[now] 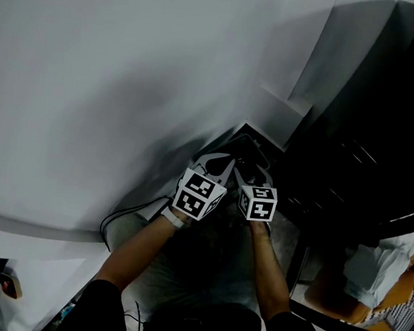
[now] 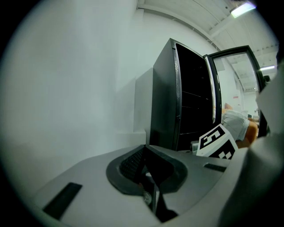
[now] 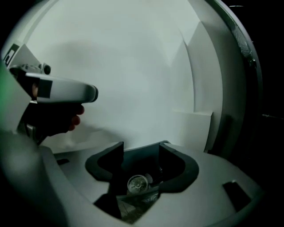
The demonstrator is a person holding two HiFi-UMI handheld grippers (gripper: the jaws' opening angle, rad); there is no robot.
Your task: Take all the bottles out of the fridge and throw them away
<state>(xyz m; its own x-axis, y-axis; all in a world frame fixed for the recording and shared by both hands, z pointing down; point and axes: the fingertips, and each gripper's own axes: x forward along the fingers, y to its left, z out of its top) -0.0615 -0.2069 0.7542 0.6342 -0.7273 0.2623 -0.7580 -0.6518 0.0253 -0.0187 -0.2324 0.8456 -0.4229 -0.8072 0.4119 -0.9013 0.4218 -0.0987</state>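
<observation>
The right gripper (image 3: 142, 153) held its jaws well apart, with nothing pressed between the pads. Directly below the gap, and clear of both jaws, lay a bottle (image 3: 136, 183). It was seen end-on as a round, pale disc and rested on crumpled liner (image 3: 133, 206) inside a dark bin (image 1: 241, 141). No part of this gripper touched the bottle.

The left gripper (image 2: 144, 147) held its jaws closed together, pad against pad, with nothing between them. In the right gripper view it appeared at the upper left, and the hand (image 3: 53, 119) that carried it showed dark beneath it.

In the head view both grippers sat side by side over the bin opening, the left gripper (image 1: 218, 163) just beside the right gripper (image 1: 253, 170). Their marker cubes faced the camera.

Beyond the bin a white ledge (image 1: 282, 117) met the white wall (image 1: 128, 83). The black fridge (image 2: 191, 102) stood just to the right of the bin. Its glass door (image 2: 235, 84) was swung open, and its interior was too dark to make out any contents.
</observation>
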